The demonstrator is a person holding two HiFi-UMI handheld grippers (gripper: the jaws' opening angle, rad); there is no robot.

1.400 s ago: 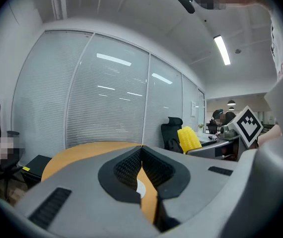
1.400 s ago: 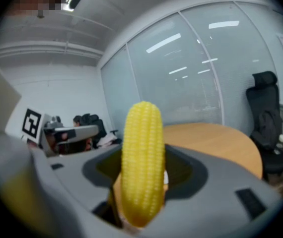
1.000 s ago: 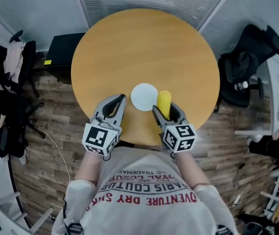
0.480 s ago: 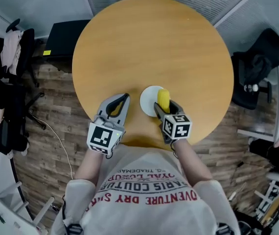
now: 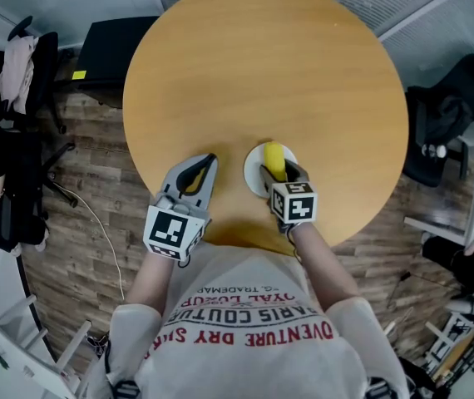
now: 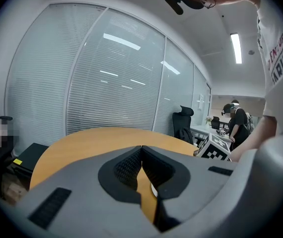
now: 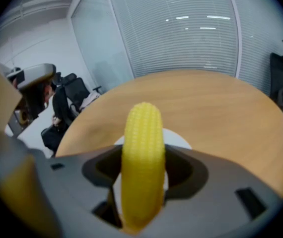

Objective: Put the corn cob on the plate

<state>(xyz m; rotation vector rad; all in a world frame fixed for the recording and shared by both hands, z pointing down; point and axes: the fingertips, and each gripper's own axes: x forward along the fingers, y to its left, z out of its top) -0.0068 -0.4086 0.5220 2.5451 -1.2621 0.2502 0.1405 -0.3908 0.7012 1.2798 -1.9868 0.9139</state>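
Observation:
A yellow corn cob (image 5: 275,160) (image 7: 142,157) sits between the jaws of my right gripper (image 5: 279,171) (image 7: 142,175), which is shut on it. The cob hangs over the small white plate (image 5: 255,173) (image 7: 178,139) near the front edge of the round wooden table (image 5: 262,81); whether it touches the plate I cannot tell. My left gripper (image 5: 194,177) (image 6: 141,165) rests to the left of the plate, jaws closed together with nothing between them. The right gripper's marker cube (image 6: 214,148) shows at the right of the left gripper view.
Black office chairs (image 5: 449,106) stand right of the table, and another chair with clothes (image 5: 17,73) at the left. A black box (image 5: 108,44) sits on the floor by the table's far left. Window blinds (image 6: 106,83) run behind the table. A person (image 6: 238,123) stands in the background.
My right gripper has carried the corn cob leftward, from beside the plate's right edge to over the plate. The left gripper has stayed where it was. The head view has shifted slightly.

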